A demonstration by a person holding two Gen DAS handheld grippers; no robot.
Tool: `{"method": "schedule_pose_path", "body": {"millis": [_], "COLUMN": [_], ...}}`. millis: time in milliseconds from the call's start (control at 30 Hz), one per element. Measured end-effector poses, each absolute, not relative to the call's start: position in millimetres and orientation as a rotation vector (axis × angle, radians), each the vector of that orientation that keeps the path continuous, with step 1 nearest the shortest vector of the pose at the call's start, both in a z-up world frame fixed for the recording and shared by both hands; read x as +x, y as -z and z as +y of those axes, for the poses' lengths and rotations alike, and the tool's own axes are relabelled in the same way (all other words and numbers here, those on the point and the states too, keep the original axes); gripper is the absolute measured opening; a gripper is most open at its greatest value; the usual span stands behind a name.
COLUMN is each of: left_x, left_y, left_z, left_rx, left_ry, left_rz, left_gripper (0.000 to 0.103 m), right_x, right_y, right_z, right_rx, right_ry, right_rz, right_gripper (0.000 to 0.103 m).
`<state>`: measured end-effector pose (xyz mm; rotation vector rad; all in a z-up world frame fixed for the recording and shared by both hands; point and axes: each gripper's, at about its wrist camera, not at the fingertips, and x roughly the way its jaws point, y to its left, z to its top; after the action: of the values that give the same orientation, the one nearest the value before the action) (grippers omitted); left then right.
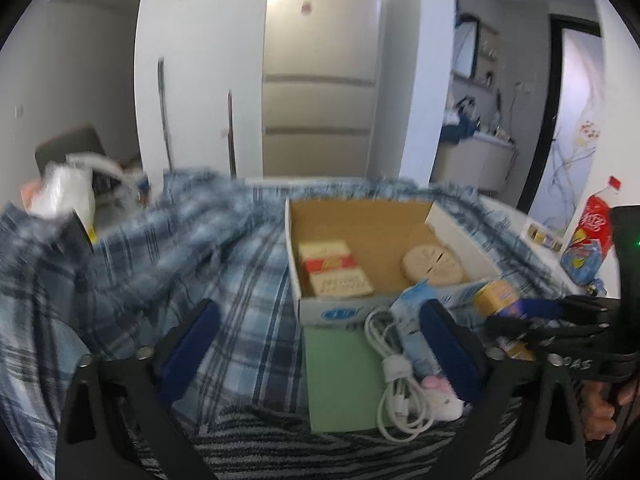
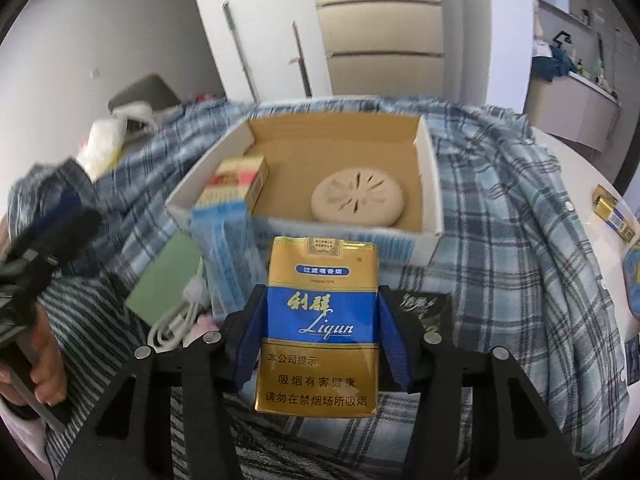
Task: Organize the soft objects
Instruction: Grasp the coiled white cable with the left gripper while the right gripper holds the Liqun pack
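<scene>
Gold-and-blue cigarette pack [image 2: 320, 320]: upright, clamped between the right gripper [image 2: 320, 336] fingers, in front of the cardboard box [image 2: 430, 184]. Box holds a round beige disc [image 2: 357, 200] and a red-and-cream pack [image 2: 240, 184], resting on the plaid blanket [image 2: 512, 240]. Left gripper [image 1: 320, 348]: fingers spread wide, holding nothing, above a green sheet [image 1: 340, 380] and white cable [image 1: 394, 372].

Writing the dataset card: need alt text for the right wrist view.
The right gripper grips a gold-and-blue cigarette pack above a blue plaid blanket. Behind it an open cardboard box holds a round beige disc and a smaller pack.
</scene>
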<state>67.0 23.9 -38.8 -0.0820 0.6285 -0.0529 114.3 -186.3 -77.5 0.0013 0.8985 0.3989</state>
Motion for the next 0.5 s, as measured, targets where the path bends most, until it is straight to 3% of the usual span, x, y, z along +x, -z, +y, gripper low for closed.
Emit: {"method": "schedule_pose_path", "body": {"millis": [500], "left_x": [110.5], "left_y": [92.8], "left_z": [5.5], "left_rx": [0.043], "left_ry": [0.015], "left_rz": [0.988], "left_gripper": [0.089], "right_x": [114.1], "right_y": [79.1], "right_z": [-188.9], "right_rx": [0.019], "right_ry": [-0.405], "right_rz": [0.895], "right_gripper": [0.053]}}
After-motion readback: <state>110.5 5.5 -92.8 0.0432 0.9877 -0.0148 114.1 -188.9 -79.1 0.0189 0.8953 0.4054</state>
